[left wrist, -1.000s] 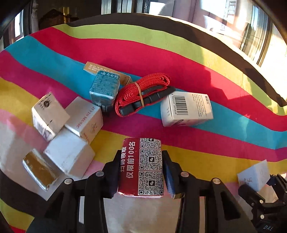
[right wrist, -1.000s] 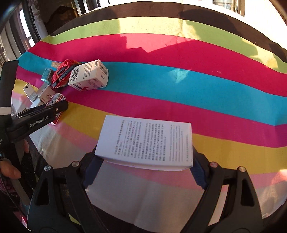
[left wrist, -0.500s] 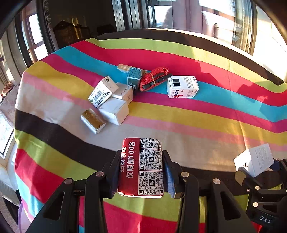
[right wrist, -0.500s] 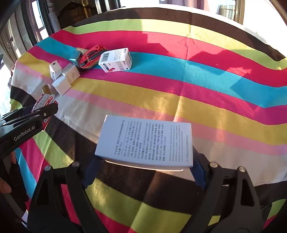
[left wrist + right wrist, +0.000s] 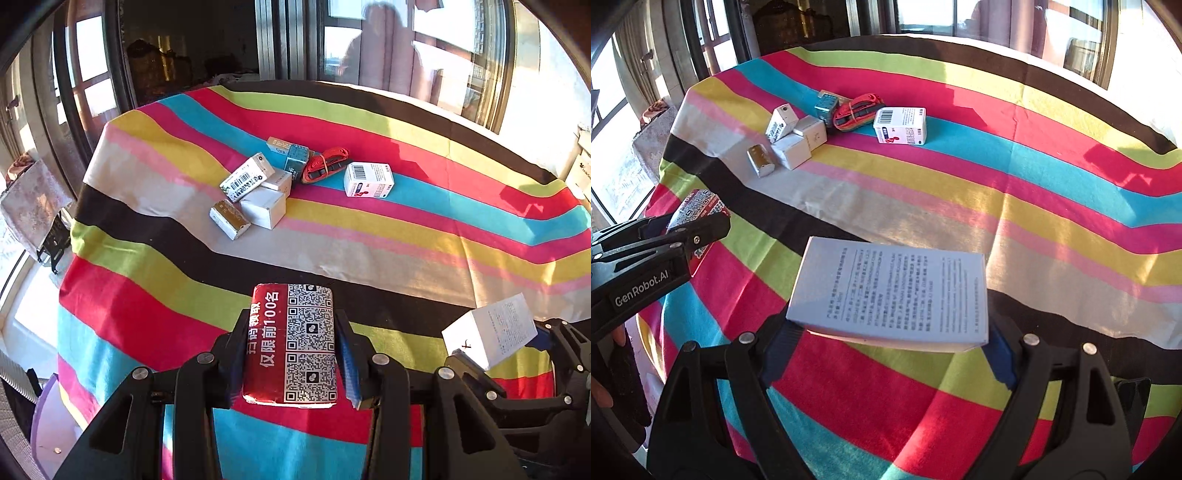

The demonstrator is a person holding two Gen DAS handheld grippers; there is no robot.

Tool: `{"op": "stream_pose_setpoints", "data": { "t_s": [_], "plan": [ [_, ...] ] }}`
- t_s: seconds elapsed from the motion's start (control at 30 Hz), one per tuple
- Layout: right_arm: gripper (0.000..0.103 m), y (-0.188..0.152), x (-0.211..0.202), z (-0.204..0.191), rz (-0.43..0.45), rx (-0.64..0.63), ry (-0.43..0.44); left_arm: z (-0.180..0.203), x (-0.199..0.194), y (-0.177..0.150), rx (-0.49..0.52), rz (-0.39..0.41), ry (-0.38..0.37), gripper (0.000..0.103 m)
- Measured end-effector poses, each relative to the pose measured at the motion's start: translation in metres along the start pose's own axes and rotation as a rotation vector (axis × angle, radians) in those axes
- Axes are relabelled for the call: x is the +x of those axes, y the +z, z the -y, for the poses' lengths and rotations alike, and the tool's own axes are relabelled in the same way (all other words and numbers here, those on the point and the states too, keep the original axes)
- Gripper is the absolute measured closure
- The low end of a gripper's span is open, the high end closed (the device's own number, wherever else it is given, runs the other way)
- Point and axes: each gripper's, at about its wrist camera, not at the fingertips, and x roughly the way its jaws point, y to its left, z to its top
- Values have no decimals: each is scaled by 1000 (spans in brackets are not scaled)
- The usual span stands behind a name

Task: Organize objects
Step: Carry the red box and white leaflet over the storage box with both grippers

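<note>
Both hands are up off the striped tablecloth [image 5: 369, 258] here, each with a box in its grip. The left gripper [image 5: 291, 347] is clamped on a red packet [image 5: 291, 343] printed with QR codes, pads pressing its two long sides, so its long axis runs straight away from the camera toward the far pile. The right gripper [image 5: 886, 325] is clenched across a wide white box [image 5: 890, 291] covered in small print, and that one lies crosswise, long axis left to right between the pads, printed face up and tipped slightly toward the lens. The left wrist view catches what the right cannot: the white box's small end face with a red mark, poking in at the right edge [image 5: 491, 332], plus a purple rim low on the left and a figure behind the far window. The right wrist view gives the side profile of the left gripper [image 5: 701, 229] with its brand lettering, and fingers [image 5: 602, 391] of the person's hand at the left edge. Far across the cloth, both views show the cluster: a barcode carton [image 5: 245, 179] leaning on plain white boxes [image 5: 264, 206], a gold-topped box [image 5: 229, 219] nearest, a teal box [image 5: 297, 157], a red strap [image 5: 325, 168] bundled just right of it, and a medicine box [image 5: 369, 181] standing a little apart to the right.
</note>
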Motion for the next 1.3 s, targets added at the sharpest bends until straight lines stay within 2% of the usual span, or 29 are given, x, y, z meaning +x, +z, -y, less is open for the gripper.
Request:
{"op": "stream_pose_setpoints", "data": {
  "t_s": [0.23,0.53,1.3],
  "plan": [
    [15,-13,-23,-36,19,-68,20,-32,-27,-31,-34,11,57,60],
    [15,-32,-40,-113,28,-208,130,-102,-51,-78,-116,-3,148,60],
    [15,-65,-31,-248,-39,-509,283,-204,-54,-137,-285,-55,223,60]
  ]
}}
